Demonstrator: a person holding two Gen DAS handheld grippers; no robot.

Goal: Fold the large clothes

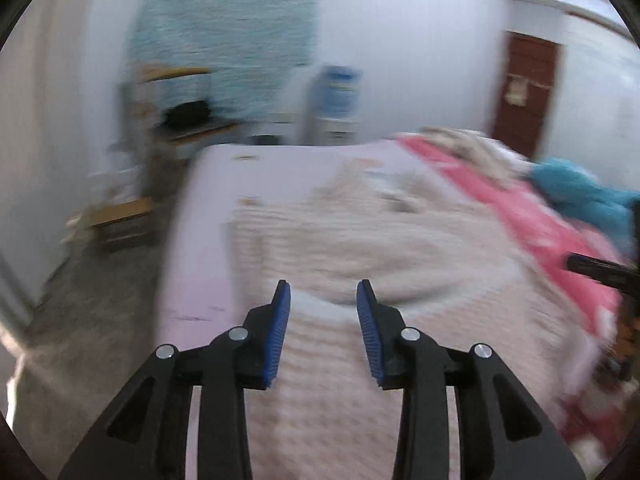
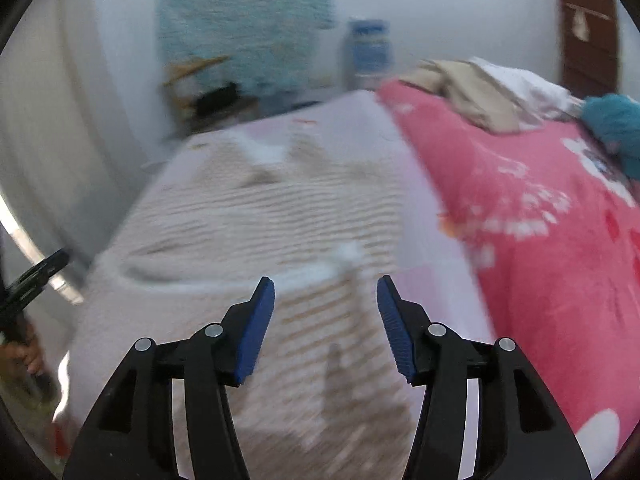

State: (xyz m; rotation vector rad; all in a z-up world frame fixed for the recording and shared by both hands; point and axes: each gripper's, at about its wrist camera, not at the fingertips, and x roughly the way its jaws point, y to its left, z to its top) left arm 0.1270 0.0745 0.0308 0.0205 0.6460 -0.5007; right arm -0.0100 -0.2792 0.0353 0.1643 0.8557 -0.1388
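Garment: a cream ribbed knit (image 1: 360, 236) lies spread on the bed (image 1: 224, 184), partly folded, with a rounded fold edge running across just ahead of both tools.
Left tool (image 1: 323, 300): parted to a moderate gap, nothing between the blue pads (image 1: 282, 320); it hovers above the knit near the fold edge.
Right tool (image 2: 326, 296): spread somewhat wider, also empty, over the striped part of the knit (image 2: 304, 216).
Step in hand: judged as a release after laying a fold; next grip likely falls on a fresh edge.
Doing it well: take both corners of one edge level, pinch only the top layers, keep the fold line straight.
Nearby: a pink blanket (image 2: 540, 208) lies beside the knit; beige clothes (image 2: 472, 92) and a teal item (image 2: 612, 128) are heaped beyond.
In the way: the blanket edge crowds the right side; motion blur hides finer detail.
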